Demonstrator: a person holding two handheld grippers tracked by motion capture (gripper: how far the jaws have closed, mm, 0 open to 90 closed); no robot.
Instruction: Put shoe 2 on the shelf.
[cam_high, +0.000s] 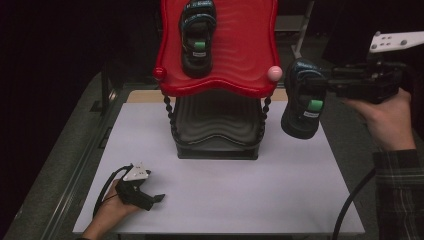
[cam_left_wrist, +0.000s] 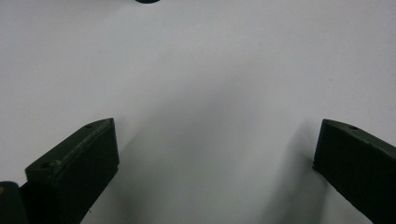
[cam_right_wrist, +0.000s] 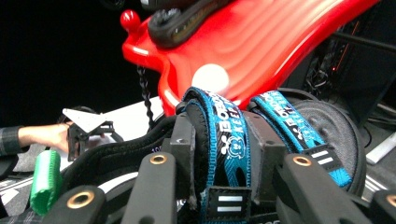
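Note:
A black sandal (cam_high: 196, 40) with blue straps and a green tag lies on the red top tray (cam_high: 240, 50) of a two-tier rack. A matching sandal (cam_high: 302, 107) hangs in the air just right of the rack, beside the pink corner ball (cam_high: 274, 73). My right gripper (cam_high: 320, 85) is shut on it. In the right gripper view the jaws of the right gripper (cam_right_wrist: 223, 140) pinch one blue strap of that sandal (cam_right_wrist: 327, 126), with the red tray (cam_right_wrist: 261, 42) close ahead. My left gripper (cam_high: 157, 200) rests open on the white table at the front left, and the left gripper (cam_left_wrist: 215, 154) holds nothing.
Below the red tray sits the rack's black lower tray (cam_high: 215, 120), joined by beaded black posts (cam_high: 170, 117). The rack stands at the back middle of the white table (cam_high: 250, 190). A red ball (cam_high: 159, 73) marks the tray's left corner. Dark surroundings lie beyond the table.

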